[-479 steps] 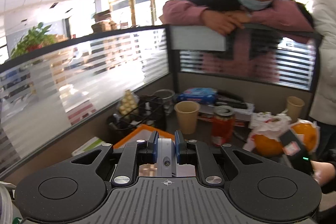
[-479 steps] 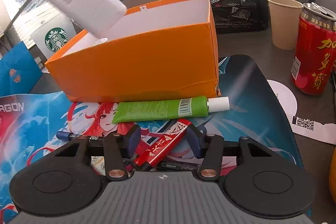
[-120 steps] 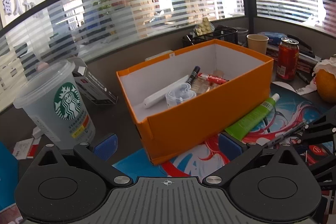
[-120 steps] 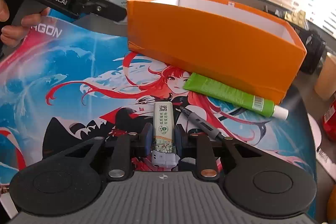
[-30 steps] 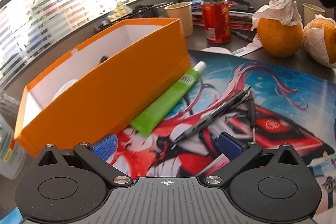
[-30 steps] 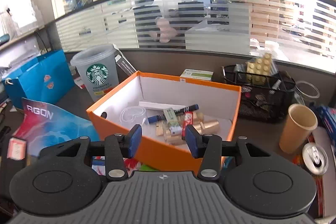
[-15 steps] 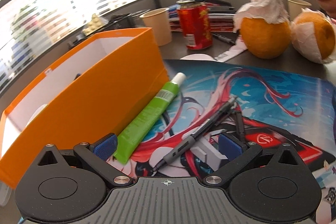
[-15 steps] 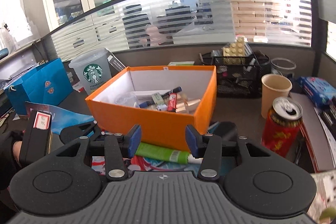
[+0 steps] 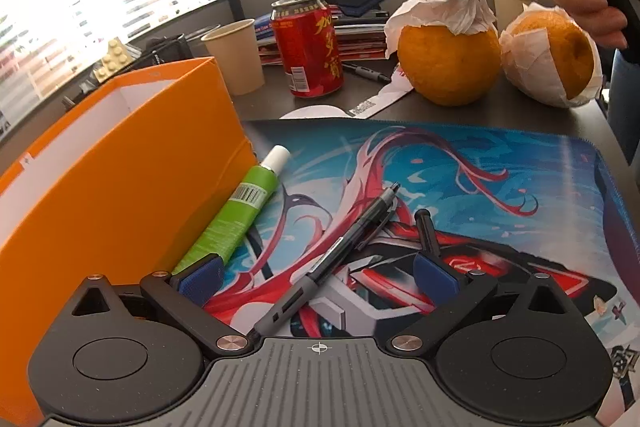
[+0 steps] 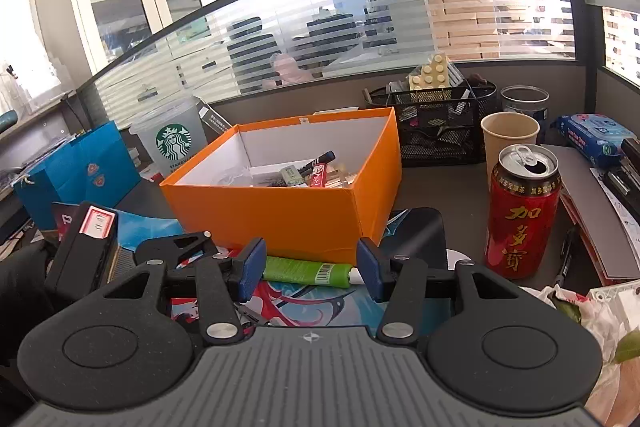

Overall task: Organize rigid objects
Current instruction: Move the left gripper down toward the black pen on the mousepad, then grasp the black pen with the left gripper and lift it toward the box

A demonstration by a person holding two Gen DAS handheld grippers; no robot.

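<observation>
Dropping low over the printed desk mat (image 9: 480,179), the left gripper (image 9: 316,277) now frames the dark pen (image 9: 336,255) between its blue pads; half a second ago it sat a little farther back, and a second ago farther still. The right gripper (image 10: 308,269) has drawn away from the orange box (image 10: 296,215), where a second ago it hung over the contents with nothing between its fingers; the lighter it gripped four seconds ago looks to be lying among the things in the box. So one more item seems sorted, and the pen looks to be next.

Both tongs stand wide and grip nothing. The left one's pads flank the pen at lower centre of its view, not touching it as far as I can tell. The left pad sits right at the crimped end of the green tube (image 9: 232,219), which lies against the box wall, and a short black stick (image 9: 426,233) lies just inside the right pad. In the right view the gripper hovers in the lower middle, the tube showing between its pads but lying well beyond them.
</observation>
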